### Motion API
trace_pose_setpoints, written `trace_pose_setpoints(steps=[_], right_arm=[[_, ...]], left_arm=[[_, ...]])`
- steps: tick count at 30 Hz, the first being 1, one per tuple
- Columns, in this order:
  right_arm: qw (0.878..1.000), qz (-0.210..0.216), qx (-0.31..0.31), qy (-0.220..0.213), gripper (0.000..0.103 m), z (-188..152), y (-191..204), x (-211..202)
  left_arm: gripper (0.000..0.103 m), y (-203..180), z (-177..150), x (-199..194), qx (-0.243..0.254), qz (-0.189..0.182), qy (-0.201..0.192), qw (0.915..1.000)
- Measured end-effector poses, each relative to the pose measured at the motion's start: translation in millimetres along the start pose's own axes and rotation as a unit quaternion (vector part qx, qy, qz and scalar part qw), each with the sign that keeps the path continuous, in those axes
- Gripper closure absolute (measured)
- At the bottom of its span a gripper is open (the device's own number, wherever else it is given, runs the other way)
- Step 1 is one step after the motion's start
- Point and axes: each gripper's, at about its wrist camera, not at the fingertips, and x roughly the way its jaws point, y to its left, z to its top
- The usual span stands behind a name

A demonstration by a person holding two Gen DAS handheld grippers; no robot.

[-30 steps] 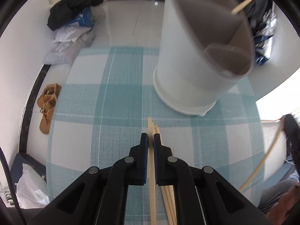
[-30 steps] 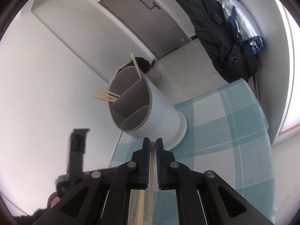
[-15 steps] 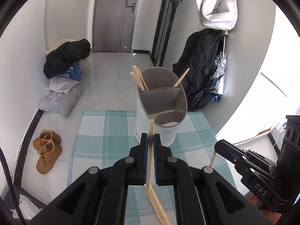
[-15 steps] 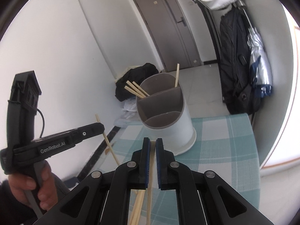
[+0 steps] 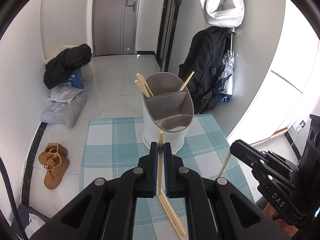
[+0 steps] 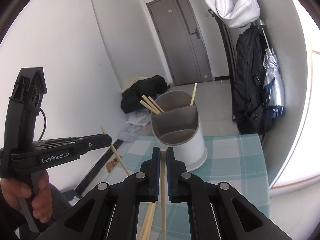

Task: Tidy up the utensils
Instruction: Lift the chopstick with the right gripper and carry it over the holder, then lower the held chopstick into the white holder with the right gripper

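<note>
A white utensil holder (image 5: 166, 118) with grey dividers stands at the far side of the checked table; several chopsticks (image 5: 144, 86) lean in its back compartment. It also shows in the right wrist view (image 6: 180, 132). My left gripper (image 5: 160, 150) is shut on one chopstick (image 5: 160, 164), held raised in front of the holder. My right gripper (image 6: 163, 154) is shut on another chopstick (image 6: 163, 190), also held above the table. Several loose chopsticks (image 5: 174, 218) lie on the cloth below. The right gripper shows in the left wrist view (image 5: 236, 148), and the left gripper shows in the right wrist view (image 6: 104, 138).
The teal checked tablecloth (image 5: 112, 140) covers a small table. On the floor are brown boots (image 5: 53, 164), bags (image 5: 64, 108) and a black jacket (image 5: 68, 64). A black backpack (image 5: 206, 68) and an umbrella (image 5: 226, 80) hang on the wall at right.
Both grippers have lifted and pulled back from the table, each with a chopstick in it. The holder now appears farther away and lower in both views.
</note>
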Motion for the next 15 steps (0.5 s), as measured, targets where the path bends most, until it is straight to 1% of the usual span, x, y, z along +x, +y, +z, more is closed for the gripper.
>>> trace_pose_setpoints(steps=[5,10,15], right_arm=[[1.0,0.007,-0.005,0.01,0.098,4,0,8],[1.0,0.007,0.003,0.008,0.098,12,-3,11],[1.0,0.01,-0.008,0.007,0.098,25,-1,12]], left_arm=[[0.102,-2,4,-4,0.017,-0.002,0.0,0.9998],[0.102,-1,13,-8,0.015,-0.01,0.003,0.9998],[0.102,-3,26,-13,0.015,-0.014,0.006,0.9998]])
